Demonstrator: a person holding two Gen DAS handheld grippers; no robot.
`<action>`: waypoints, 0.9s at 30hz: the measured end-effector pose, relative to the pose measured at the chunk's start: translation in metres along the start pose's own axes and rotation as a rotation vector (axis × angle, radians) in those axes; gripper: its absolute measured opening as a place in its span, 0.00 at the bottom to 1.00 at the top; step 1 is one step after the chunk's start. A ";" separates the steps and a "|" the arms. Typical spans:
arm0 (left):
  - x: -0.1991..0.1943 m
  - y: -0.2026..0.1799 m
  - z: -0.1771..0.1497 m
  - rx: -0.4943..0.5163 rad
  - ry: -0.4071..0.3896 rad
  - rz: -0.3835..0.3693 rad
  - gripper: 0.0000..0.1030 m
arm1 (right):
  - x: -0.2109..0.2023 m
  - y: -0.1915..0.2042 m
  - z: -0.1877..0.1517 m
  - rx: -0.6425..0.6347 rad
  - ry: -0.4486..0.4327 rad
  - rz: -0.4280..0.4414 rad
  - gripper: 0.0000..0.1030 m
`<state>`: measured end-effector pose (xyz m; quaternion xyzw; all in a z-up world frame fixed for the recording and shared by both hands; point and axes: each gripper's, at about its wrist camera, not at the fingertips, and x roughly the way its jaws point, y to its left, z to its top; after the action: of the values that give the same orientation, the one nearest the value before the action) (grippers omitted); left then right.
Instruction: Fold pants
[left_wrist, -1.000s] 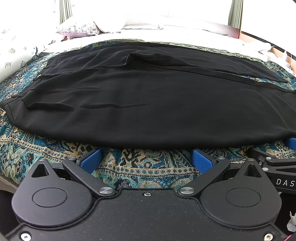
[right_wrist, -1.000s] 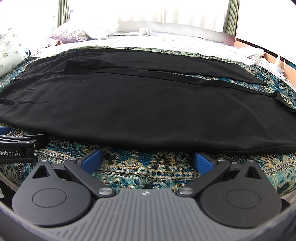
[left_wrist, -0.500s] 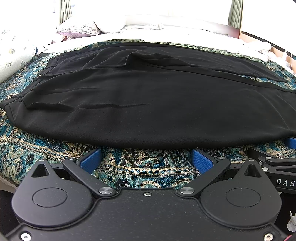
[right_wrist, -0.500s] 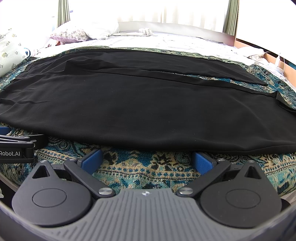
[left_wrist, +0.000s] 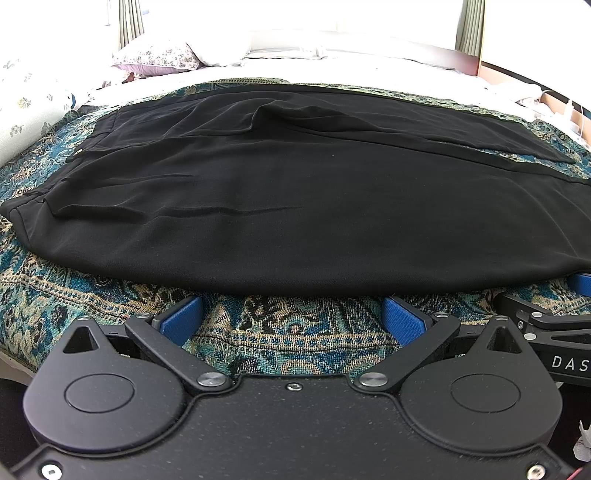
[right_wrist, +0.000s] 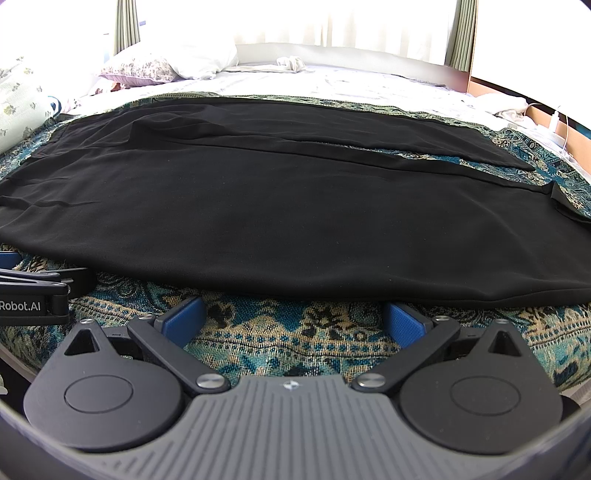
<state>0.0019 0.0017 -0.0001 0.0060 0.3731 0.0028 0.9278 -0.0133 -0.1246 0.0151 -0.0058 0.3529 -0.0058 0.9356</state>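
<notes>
A: Your left gripper (left_wrist: 291, 317), state?
B: Spread wide, blue pads (left_wrist: 183, 319) empty, low over the patterned blanket (left_wrist: 295, 332), just short of the near hem.
A: Your right gripper (right_wrist: 293, 319)?
B: Same: wide, holding nothing, beside the left one.
A: Pants?
B: Black pants (left_wrist: 295, 206) lie flat across the blanket on the bed, waistband at your left, legs running right, slightly apart at the far end. Pillow (right_wrist: 140, 68) behind.

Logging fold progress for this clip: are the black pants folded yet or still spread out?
Spread out. The black pants lie flat lengthwise across the patterned blanket, both legs visible side by side, unfolded.
</notes>
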 end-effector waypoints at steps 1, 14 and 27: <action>0.000 0.000 0.000 0.000 0.000 0.000 1.00 | 0.000 0.000 0.000 0.000 0.000 0.000 1.00; 0.000 0.000 0.000 0.001 0.000 0.002 1.00 | 0.000 0.000 0.000 0.000 -0.001 0.000 1.00; -0.001 -0.002 0.001 0.000 0.000 0.010 1.00 | 0.001 -0.002 0.000 0.000 -0.002 0.004 1.00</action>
<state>0.0019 -0.0004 0.0019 0.0079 0.3733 0.0072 0.9277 -0.0121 -0.1263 0.0144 -0.0050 0.3521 -0.0041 0.9359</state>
